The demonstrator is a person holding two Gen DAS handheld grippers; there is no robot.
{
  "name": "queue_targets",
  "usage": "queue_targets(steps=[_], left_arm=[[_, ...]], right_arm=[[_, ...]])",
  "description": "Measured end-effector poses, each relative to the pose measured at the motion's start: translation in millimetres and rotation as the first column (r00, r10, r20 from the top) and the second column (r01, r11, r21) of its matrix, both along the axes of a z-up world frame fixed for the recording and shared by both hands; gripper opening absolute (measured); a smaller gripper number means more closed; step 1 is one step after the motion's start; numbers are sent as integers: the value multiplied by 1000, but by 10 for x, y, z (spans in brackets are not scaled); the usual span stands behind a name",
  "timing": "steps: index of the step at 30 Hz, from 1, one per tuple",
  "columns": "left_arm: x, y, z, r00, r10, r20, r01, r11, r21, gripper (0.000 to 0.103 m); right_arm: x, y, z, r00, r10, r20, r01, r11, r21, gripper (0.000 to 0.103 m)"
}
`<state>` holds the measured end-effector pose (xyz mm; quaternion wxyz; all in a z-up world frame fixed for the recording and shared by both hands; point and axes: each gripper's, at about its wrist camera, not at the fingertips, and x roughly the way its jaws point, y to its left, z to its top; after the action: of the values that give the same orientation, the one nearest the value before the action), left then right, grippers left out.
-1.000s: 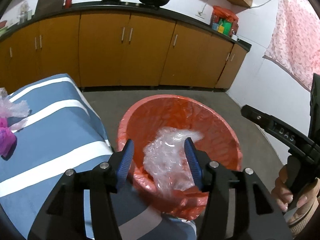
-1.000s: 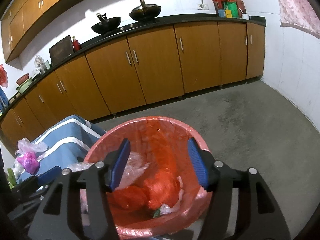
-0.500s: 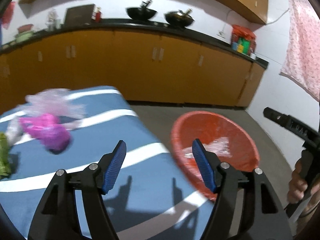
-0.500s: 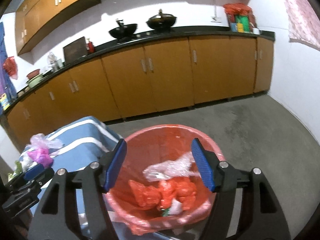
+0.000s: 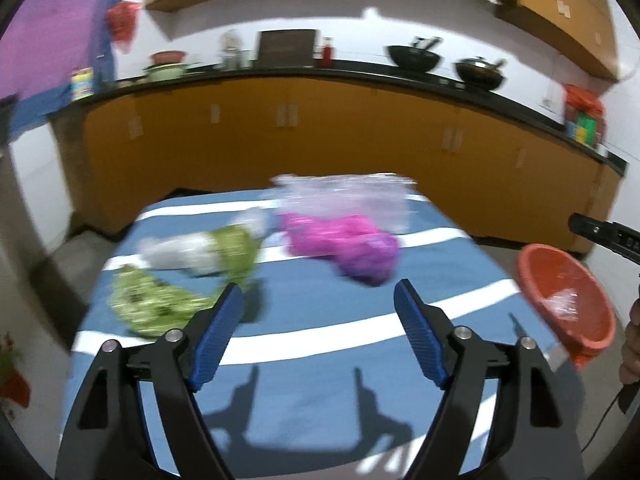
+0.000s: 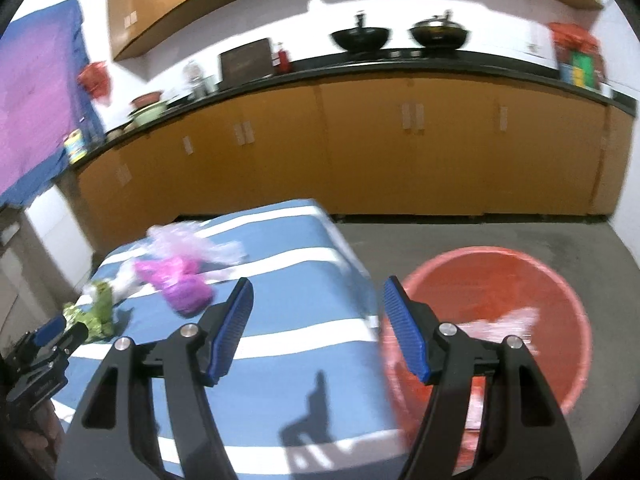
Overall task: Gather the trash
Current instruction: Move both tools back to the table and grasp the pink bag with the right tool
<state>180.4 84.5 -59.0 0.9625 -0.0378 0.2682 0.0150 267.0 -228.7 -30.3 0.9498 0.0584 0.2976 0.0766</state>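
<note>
Hovering over the striped table (image 5: 320,380), left gripper (image 5: 318,320) gapes empty; pink bag (image 5: 360,248) and green bag (image 5: 152,308) lie ahead. Right gripper (image 6: 318,320), likewise spread, alone shows the bin's (image 6: 560,280) full interior beside the table.

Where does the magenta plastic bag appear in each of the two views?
Left wrist view: magenta plastic bag lies right of centre on the striped cloth.
Right wrist view: it lies at the left, mid-height.
Shared landmark: the red bin, right of the table in both.
</note>
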Motion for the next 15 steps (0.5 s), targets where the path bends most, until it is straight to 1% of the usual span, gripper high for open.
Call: queue_targets(steps=[5,8,10,13,15], left_arm=[[-75,521,-84,994,104,-17,-104,994,-15,83],[-84,730,-122,990,140,-21,-140,990,-32,89],[-84,830,-150,988,153,-20,-153,987,-38,92],[-68,938,-208,987,160,-27,-161,986,-34,93],[-77,1002,-249,987,160,-29,-161,986,-31,94]], right_arm=[[111,581,-103,995,97,-26,-98,995,-24,66],[214,935,-195,987,151,-50,-153,987,-47,68],[256,1081,-249,983,172,-63,-176,983,-56,71],[376,1290,-347,977,197,-84,-204,976,-74,72],[439,1414,-409,974,205,-93,-213,973,-85,75]])
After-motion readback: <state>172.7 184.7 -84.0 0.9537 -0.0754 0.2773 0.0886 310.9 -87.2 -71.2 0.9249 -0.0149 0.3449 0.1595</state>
